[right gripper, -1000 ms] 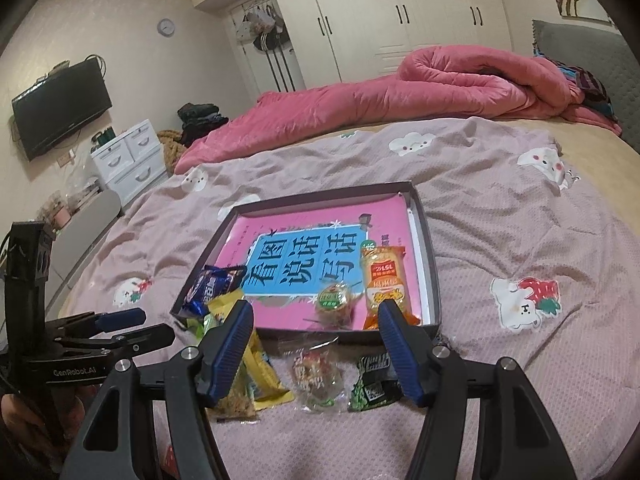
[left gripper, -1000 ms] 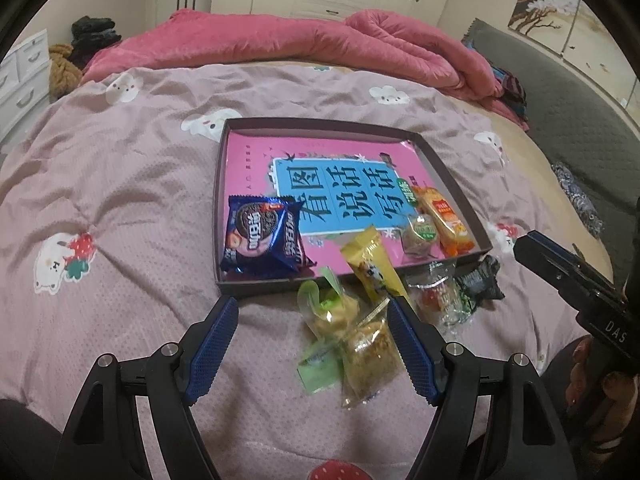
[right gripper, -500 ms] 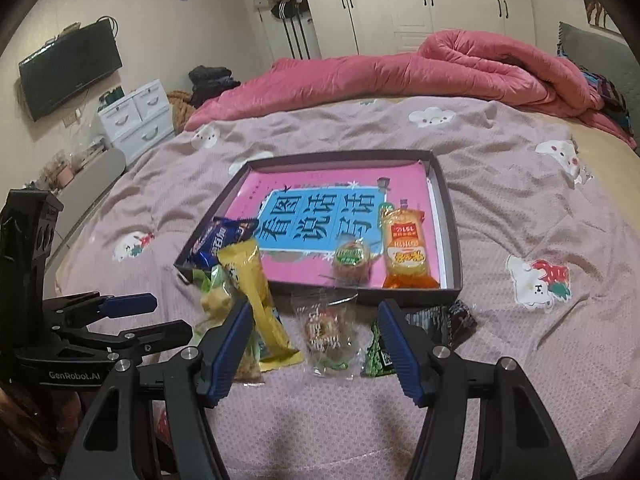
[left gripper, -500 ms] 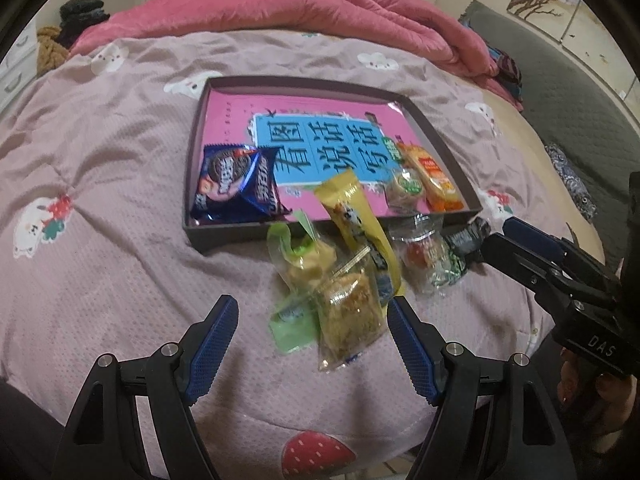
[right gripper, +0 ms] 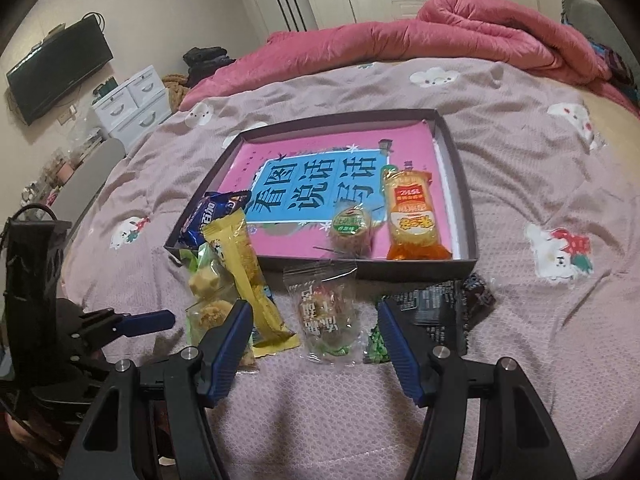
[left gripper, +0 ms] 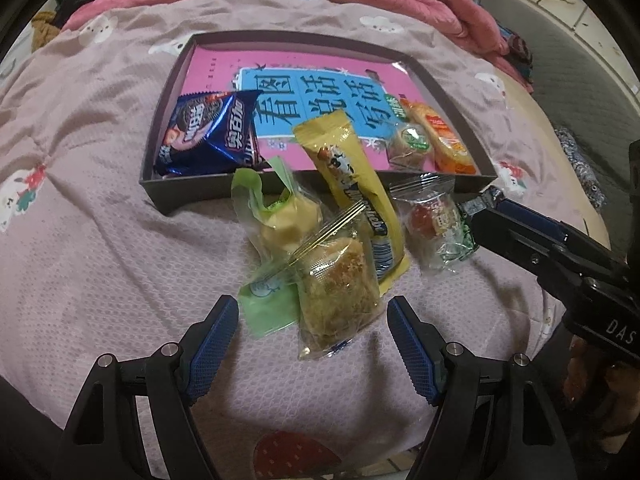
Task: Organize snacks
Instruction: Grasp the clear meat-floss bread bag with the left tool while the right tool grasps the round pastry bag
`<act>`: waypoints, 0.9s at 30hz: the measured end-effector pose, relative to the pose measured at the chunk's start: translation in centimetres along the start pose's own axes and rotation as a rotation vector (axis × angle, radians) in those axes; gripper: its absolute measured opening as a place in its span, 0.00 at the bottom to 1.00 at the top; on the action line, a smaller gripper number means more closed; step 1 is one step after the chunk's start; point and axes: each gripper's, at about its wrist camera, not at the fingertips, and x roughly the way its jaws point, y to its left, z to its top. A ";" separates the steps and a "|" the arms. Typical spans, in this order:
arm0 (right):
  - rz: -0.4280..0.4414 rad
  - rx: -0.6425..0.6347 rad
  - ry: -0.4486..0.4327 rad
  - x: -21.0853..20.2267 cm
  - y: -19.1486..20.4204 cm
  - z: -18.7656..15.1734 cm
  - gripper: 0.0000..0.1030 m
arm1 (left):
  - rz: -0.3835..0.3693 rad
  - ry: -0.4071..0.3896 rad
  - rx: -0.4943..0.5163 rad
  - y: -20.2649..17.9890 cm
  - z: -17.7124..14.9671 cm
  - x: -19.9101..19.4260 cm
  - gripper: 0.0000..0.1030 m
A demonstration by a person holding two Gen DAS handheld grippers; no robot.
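Note:
A dark tray (left gripper: 192, 194) (right gripper: 460, 164) lined with a pink and blue book lies on the bed. Inside it are a blue cookie pack (left gripper: 208, 136) (right gripper: 208, 216), a round green-label snack (left gripper: 412, 144) (right gripper: 352, 226) and an orange pack (left gripper: 444, 140) (right gripper: 412, 216). A long yellow pack (left gripper: 352, 188) (right gripper: 248, 272) leans over the tray's front rim. In front lie a green-wrapped pastry (left gripper: 280, 216), a clear-wrapped brown cake (left gripper: 340, 284), a clear red-and-green snack (left gripper: 436, 224) (right gripper: 326, 312) and a black pack (right gripper: 440, 304). My left gripper (left gripper: 312, 340) is open just before the brown cake. My right gripper (right gripper: 316, 340) is open around the clear snack.
A rumpled pink duvet (right gripper: 440, 28) lies at the far side of the bed. White drawers (right gripper: 132, 100) and a wall television (right gripper: 56, 68) stand at the left. A grey sofa (left gripper: 580, 60) is at the right. The bed's near edge is just below the grippers.
Both grippers have moved forward and down toward the loose snacks in front of the tray. The snacks have not moved. Both grippers stay open.

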 end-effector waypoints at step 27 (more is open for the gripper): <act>0.001 -0.061 0.065 4.0 0.1 0.5 0.37 | 0.029 0.021 -0.034 -1.4 0.8 2.3 0.45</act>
